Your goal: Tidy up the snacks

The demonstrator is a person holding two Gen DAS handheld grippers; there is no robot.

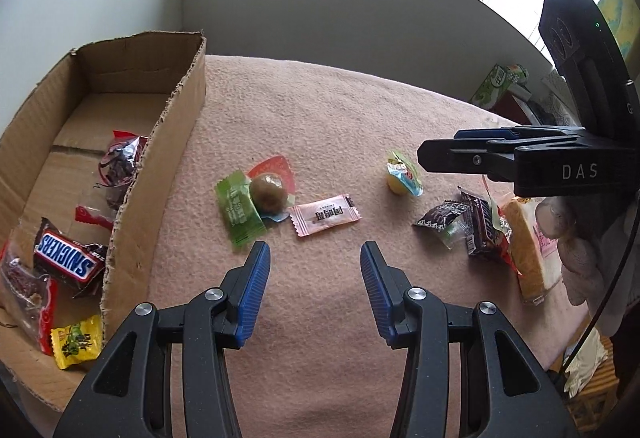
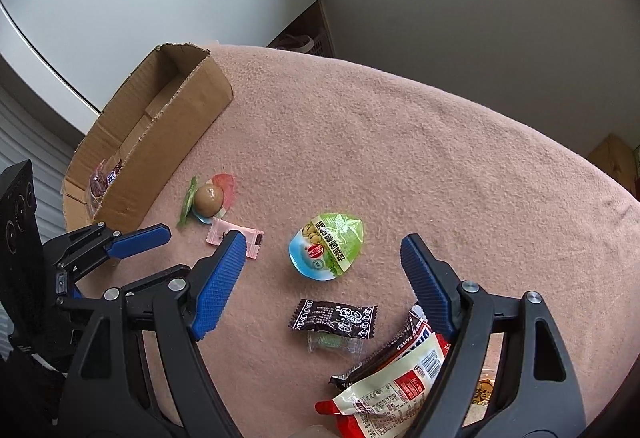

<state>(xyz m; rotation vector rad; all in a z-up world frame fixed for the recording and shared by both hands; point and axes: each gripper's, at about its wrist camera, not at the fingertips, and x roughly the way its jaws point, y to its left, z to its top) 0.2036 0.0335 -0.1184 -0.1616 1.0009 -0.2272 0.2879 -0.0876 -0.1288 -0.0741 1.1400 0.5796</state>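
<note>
Pink fleece cloth (image 1: 320,109) is covering the table and carrying the loose snacks, while a cardboard box (image 1: 176,109) is standing at the left of the left wrist view. The left gripper (image 1: 315,262) is hovering with its jaws spread and empty just below a pink candy wrapper (image 1: 324,214), which is lying at centre frame beside a green packet (image 1: 236,211) and a vacuum-packed egg (image 1: 269,193). In the right wrist view the right gripper (image 2: 322,270) is hanging with its jaws spread wide and empty on either side of a green-lidded jelly cup (image 2: 327,246), with a dark candy wrapper (image 2: 334,318) just below it and a white-and-red packet (image 2: 394,386) at lower right.

The step in hand is judged to be a reach for one loose snack per gripper. It would go best with each pair of jaws straddling a single item squarely (the flat pink wrapper likely needs the pads pressed into the soft cloth before closing), keeping the neighbouring green packet out of the bite.

The box is already holding several items: a Snickers bar (image 1: 68,262), a yellow candy (image 1: 77,342) at lower left, and red-edged clear bags of dark fruit (image 1: 120,165); its far end is lying bare.
</note>
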